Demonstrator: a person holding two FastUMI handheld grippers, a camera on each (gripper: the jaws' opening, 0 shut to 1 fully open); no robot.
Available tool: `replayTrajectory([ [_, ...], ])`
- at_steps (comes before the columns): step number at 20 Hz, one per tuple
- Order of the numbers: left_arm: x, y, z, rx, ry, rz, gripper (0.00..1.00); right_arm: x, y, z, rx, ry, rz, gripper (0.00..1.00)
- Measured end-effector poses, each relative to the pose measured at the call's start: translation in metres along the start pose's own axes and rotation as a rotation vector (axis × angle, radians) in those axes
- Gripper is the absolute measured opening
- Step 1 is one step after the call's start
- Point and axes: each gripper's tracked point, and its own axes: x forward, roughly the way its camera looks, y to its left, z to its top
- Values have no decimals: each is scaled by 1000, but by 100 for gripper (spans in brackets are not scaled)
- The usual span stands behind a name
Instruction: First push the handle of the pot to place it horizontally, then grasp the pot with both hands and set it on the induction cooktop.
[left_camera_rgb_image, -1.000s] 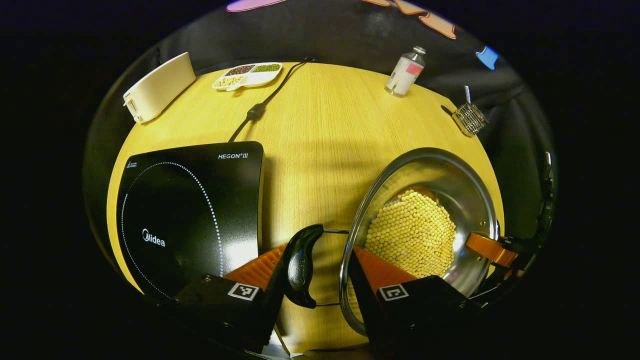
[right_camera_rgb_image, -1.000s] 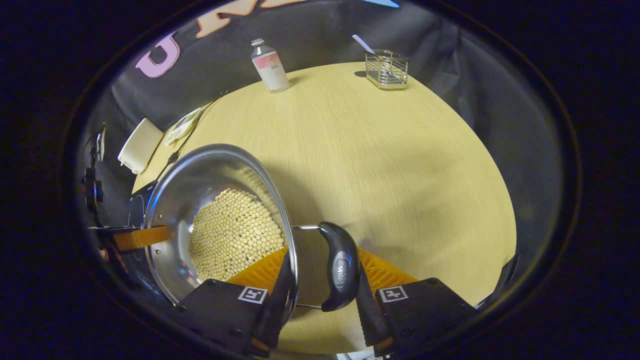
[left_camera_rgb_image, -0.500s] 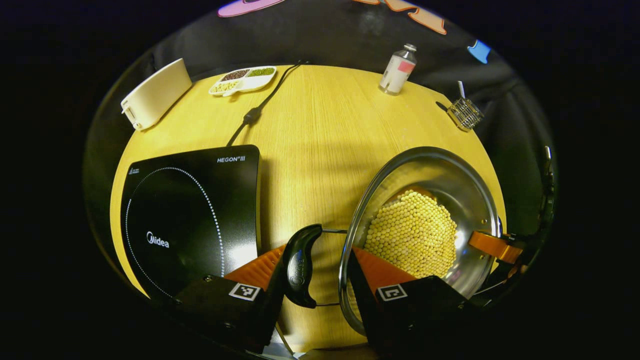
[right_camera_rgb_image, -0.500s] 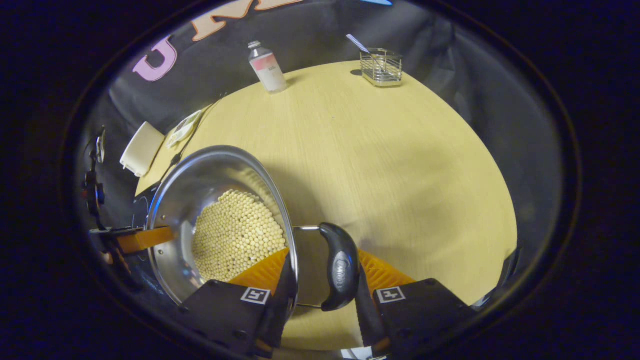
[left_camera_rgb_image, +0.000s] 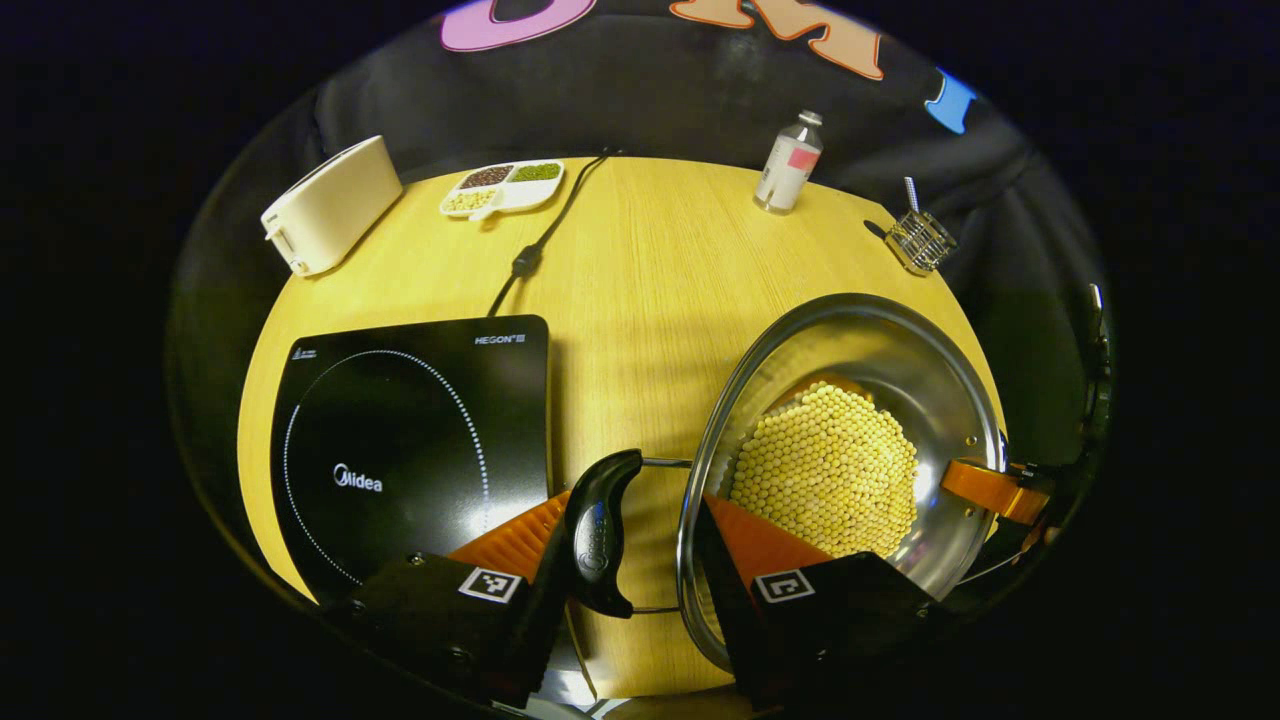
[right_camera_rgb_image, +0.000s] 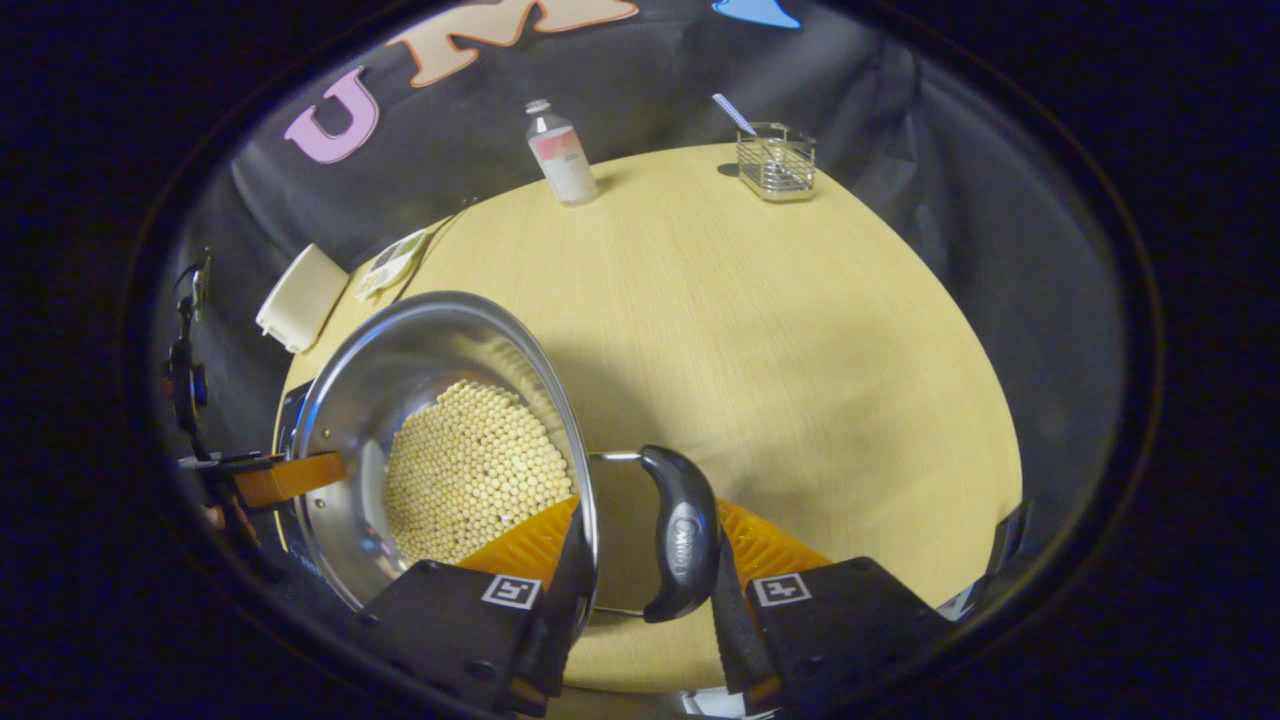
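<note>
In the left gripper view, going from left to right: a cream toaster (left_camera_rgb_image: 332, 204) stands at the far left edge of the round wooden table (left_camera_rgb_image: 650, 290), with a divided dish (left_camera_rgb_image: 503, 186) of dried beans just beside it. Nearer, the black cooktop (left_camera_rgb_image: 410, 440) lies flat on the table, and its cord (left_camera_rgb_image: 540, 235) runs off toward the far edge. The left gripper (left_camera_rgb_image: 635, 535) comes next, at the bottom. One finger sits outside the pot's black left handle (left_camera_rgb_image: 597, 530), the other reaches over the steel rim (left_camera_rgb_image: 700, 480) into the pot (left_camera_rgb_image: 850, 440), so handle and rim lie together between the two fingers, clamped. The pot, holding a heap of pale round beans (left_camera_rgb_image: 825, 470), is to the right of the cooktop and apart from it; whether its base touches the table cannot be told. Beyond it stand a small bottle (left_camera_rgb_image: 788, 165) and a wire basket (left_camera_rgb_image: 920, 238) near the far edge.

In the right gripper view the pot (right_camera_rgb_image: 400, 370) fills the lower left. The right gripper (right_camera_rgb_image: 640, 545) mirrors the other: one finger inside the rim among the beans (right_camera_rgb_image: 465, 470), the other outside the black right handle (right_camera_rgb_image: 680, 530), closed on that handle and rim. The other gripper's finger (right_camera_rgb_image: 290, 475) shows at the pot's far side.
</note>
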Motion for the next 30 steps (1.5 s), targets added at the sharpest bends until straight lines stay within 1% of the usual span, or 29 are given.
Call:
replayTrajectory([
  [2, -10, 7, -2, -12, -13, 15, 70, -3, 8, 2, -18, -11, 18, 58],
  [3, -14, 11, -3, -20, -19, 24, 72, -5, 13, 3, -28, -18, 28, 58],
  [4, -20, 15, -4, -30, -29, 36, 70, -7, 18, 3, -39, -23, 38, 58],
  [7, -38, 27, -7, -55, -59, 69, 71, -12, 33, 5, -73, -33, 78, 58],
  [13, -70, 48, -29, -181, -93, 115, 70, -23, 62, -3, -151, -34, 136, 58],
  [16, -79, 57, -41, -216, -104, 139, 70, -28, 77, -5, -172, -35, 162, 57],
  [17, -80, 59, -45, -219, -103, 142, 70, -28, 80, -5, -183, -42, 164, 57],
  [18, -79, 61, -50, -221, -99, 145, 72, -27, 83, -5, -195, -43, 164, 58],
  [19, -79, 64, -52, -226, -102, 147, 70, -27, 85, -5, -195, -43, 162, 57],
  [20, -80, 66, -51, -235, -113, 149, 72, -25, 87, -4, -195, -42, 164, 53],
  [21, -80, 67, -49, -243, -125, 144, 70, -25, 90, -5, -195, -42, 163, 59],
  [22, -79, 69, -47, -248, -133, 134, 70, -26, 93, -4, -192, -41, 159, 53],
  [23, -79, 72, -47, -254, -130, 124, 72, -28, 97, -4, -192, -41, 156, 53],
  [24, -78, 78, -43, -260, -131, 117, 69, -27, 102, -2, -193, -43, 151, 53],
  [25, -77, 84, -40, -258, -133, 112, 72, -26, 109, 1, -191, -48, 146, 59],
  [26, -75, 92, -37, -252, -132, 109, 69, -23, 117, 2, -185, -51, 143, 58],
  [27, -74, 102, -33, -242, -133, 108, 69, -22, 127, 3, -178, -53, 140, 53],
  [29, -72, 125, -25, -222, -126, 99, 69, -17, 152, 4, -164, -58, 133, 53],
  [30, -71, 138, -22, -215, -119, 95, 69, -16, 165, 3, -153, -58, 129, 58],
])
